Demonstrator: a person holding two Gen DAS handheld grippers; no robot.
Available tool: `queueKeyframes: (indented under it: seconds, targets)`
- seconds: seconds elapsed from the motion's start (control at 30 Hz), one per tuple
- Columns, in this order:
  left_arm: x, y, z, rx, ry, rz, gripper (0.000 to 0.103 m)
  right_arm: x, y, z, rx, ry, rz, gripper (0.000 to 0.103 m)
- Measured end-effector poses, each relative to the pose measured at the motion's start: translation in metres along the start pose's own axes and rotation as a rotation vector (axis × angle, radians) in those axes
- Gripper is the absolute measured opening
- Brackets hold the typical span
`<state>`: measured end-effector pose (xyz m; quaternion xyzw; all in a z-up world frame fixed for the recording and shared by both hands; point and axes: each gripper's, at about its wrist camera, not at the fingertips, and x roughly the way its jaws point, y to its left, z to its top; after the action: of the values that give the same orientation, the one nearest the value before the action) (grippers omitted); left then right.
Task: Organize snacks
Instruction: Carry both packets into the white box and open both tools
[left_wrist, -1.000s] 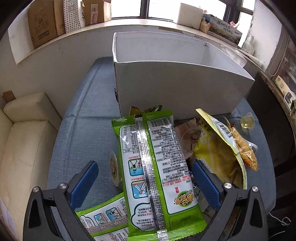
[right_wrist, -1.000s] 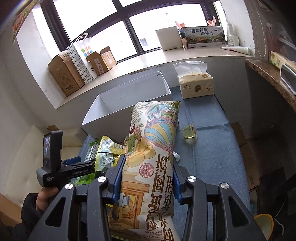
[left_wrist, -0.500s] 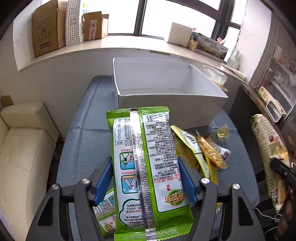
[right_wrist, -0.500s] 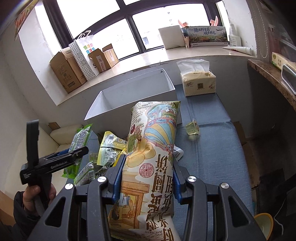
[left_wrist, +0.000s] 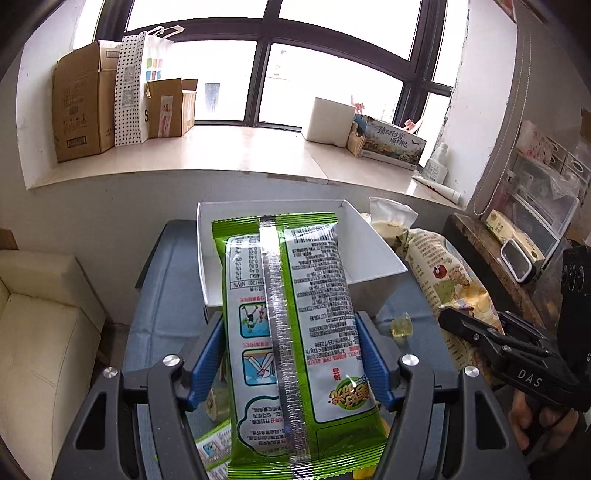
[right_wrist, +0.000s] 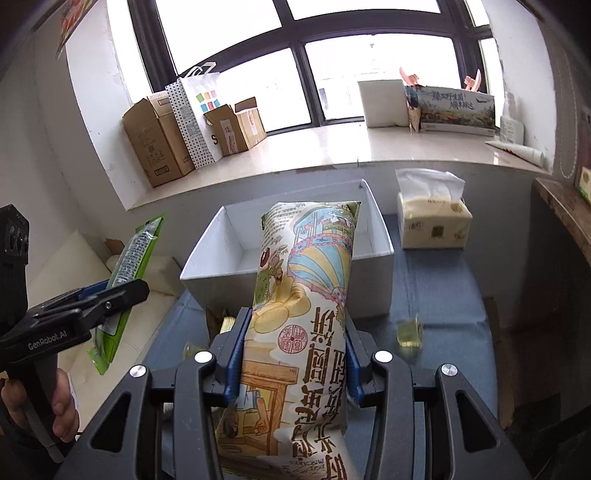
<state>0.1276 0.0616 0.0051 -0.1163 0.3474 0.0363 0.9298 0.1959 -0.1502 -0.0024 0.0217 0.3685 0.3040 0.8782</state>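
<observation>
My left gripper (left_wrist: 291, 354) is shut on a green snack packet (left_wrist: 291, 325), held up in the air in front of the open white box (left_wrist: 373, 236). My right gripper (right_wrist: 295, 350) is shut on a cream illustrated snack bag (right_wrist: 306, 280), also raised before the white box (right_wrist: 214, 266). Each gripper shows in the other's view: the right one with its bag (left_wrist: 443, 280) at the right, the left one with the green packet (right_wrist: 129, 266) at the left. Other snacks lie on the blue table (right_wrist: 443, 295) below, mostly hidden.
A tissue pack (right_wrist: 432, 221) stands right of the box. A small jelly cup (right_wrist: 410, 332) lies on the table. Cardboard boxes (left_wrist: 81, 114) and a spotted bag sit on the window sill. A cream sofa (left_wrist: 40, 325) is at the left, a wooden shelf (left_wrist: 491, 266) at the right.
My left gripper closed on the green packet and lifted it off the pile up toward the box. My right gripper kept hold of its bag and moved a little closer to the box.
</observation>
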Motion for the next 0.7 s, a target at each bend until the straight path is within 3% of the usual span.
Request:
queueKeyframes:
  seconds: [0.1, 0.2, 0.3, 0.37, 0.57, 0.6, 0.63, 0.67, 0.7]
  targets:
    - [0.021, 0.0, 0.031, 0.004, -0.013, -0.01, 0.072, 0.025, -0.006, 0.037, -0.008, -0.008, 0.042, 0.048]
    - [0.057, 0.004, 0.06, 0.006, 0.007, -0.016, 0.072, 0.062, -0.009, 0.071, -0.069, -0.002, 0.029, 0.048]
    - [0.094, 0.012, 0.08, -0.011, 0.045, 0.023, 0.072, 0.111, -0.017, 0.099, -0.1, 0.096, -0.005, 0.048]
    - [0.116, 0.022, 0.089, -0.049, 0.081, 0.011, 0.072, 0.136, -0.021, 0.111, -0.123, 0.113, -0.068, 0.048]
    - [0.159, 0.044, 0.089, -0.096, 0.166, 0.046, 0.076, 0.186, -0.034, 0.114, -0.094, 0.214, -0.092, 0.05]
    - [0.163, 0.046, 0.087, -0.1, 0.177, 0.067, 0.079, 0.19, -0.035, 0.111, -0.101, 0.218, -0.105, 0.062]
    - [0.166, 0.048, 0.085, -0.102, 0.185, 0.083, 0.091, 0.192, -0.036, 0.109, -0.104, 0.216, -0.109, 0.074]
    - [0.169, 0.05, 0.082, -0.107, 0.193, 0.085, 0.098, 0.193, -0.037, 0.108, -0.099, 0.215, -0.108, 0.096]
    - [0.169, 0.053, 0.081, -0.115, 0.19, 0.073, 0.103, 0.191, -0.038, 0.108, -0.091, 0.211, -0.102, 0.102]
